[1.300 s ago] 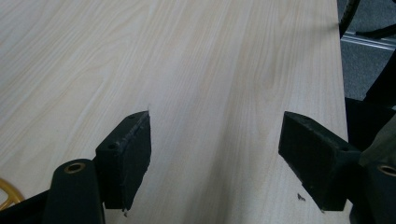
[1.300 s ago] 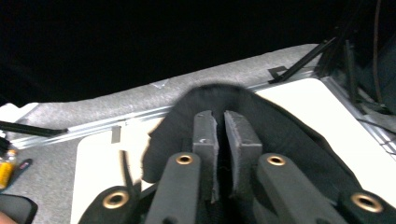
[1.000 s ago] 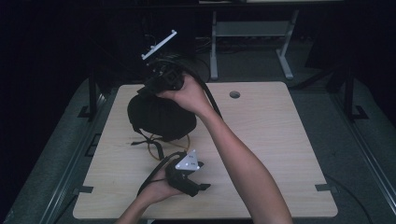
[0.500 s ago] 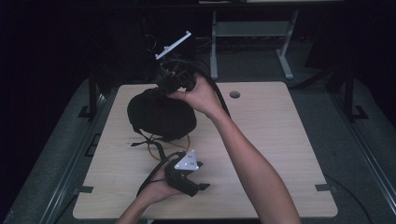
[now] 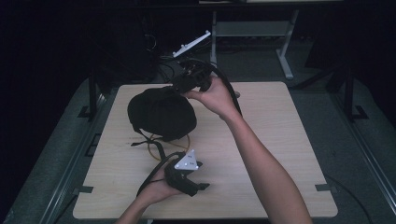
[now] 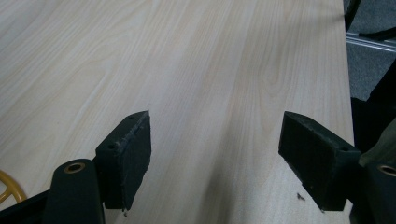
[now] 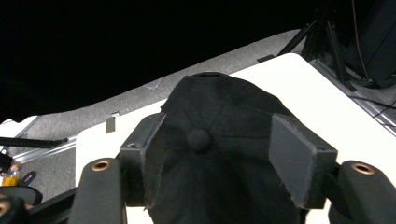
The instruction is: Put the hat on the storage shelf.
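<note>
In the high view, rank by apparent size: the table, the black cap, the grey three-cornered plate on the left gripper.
1. table, by far the largest.
2. black cap.
3. grey three-cornered plate, smallest, though it sits nearer the camera.

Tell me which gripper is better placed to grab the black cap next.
Right. The right gripper hangs open at the black cap, its top button between the jaws. The left gripper rests open over bare table, away from it.
</note>
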Available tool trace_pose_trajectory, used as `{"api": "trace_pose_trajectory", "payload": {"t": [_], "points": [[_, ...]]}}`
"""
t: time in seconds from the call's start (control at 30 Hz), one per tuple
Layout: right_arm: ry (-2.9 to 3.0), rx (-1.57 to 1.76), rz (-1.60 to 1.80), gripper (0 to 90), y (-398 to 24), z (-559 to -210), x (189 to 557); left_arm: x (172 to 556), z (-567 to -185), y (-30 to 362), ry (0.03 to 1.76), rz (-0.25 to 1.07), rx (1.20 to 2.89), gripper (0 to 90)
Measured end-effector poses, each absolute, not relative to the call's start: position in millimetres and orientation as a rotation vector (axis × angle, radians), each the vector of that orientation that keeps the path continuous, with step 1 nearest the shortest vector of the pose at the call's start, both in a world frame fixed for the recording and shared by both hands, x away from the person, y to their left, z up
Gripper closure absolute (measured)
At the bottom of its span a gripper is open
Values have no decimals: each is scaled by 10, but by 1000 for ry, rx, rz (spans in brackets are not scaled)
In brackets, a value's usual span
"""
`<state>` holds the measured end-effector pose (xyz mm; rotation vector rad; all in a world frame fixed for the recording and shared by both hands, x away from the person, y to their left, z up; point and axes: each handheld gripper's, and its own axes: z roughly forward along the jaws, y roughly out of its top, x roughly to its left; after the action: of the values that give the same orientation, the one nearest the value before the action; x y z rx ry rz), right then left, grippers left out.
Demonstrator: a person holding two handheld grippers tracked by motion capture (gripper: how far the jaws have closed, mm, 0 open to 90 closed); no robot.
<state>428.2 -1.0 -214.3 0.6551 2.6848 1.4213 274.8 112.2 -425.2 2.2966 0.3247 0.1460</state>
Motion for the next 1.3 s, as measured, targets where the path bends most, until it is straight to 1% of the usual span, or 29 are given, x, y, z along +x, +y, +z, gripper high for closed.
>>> {"api": "trace_pose_trajectory", "payload": {"t": [0.13, 0.23, 0.5, 0.73, 0.9, 1.3], "points": [[2670, 674, 1431, 334, -108, -2142, 4276, 2748, -4251, 1123, 325, 147, 2294, 252], [2653, 689, 1467, 332, -187, -2143, 4249, 2753, -4260, 1121, 334, 129, 2300, 250], [2641, 719, 1469, 316, -418, -2170, 4191, 2746, -4266, 1107, 328, 143, 2307, 248], [2607, 770, 1480, 271, -662, -2205, 4156, 2745, -4279, 1101, 334, 149, 2296, 248], [2578, 798, 1500, 255, -818, -2227, 4144, 2748, -4278, 1100, 332, 148, 2303, 247], [2562, 847, 1491, 220, -1063, -2337, 4084, 2757, -4283, 1106, 337, 143, 2302, 248]]}}
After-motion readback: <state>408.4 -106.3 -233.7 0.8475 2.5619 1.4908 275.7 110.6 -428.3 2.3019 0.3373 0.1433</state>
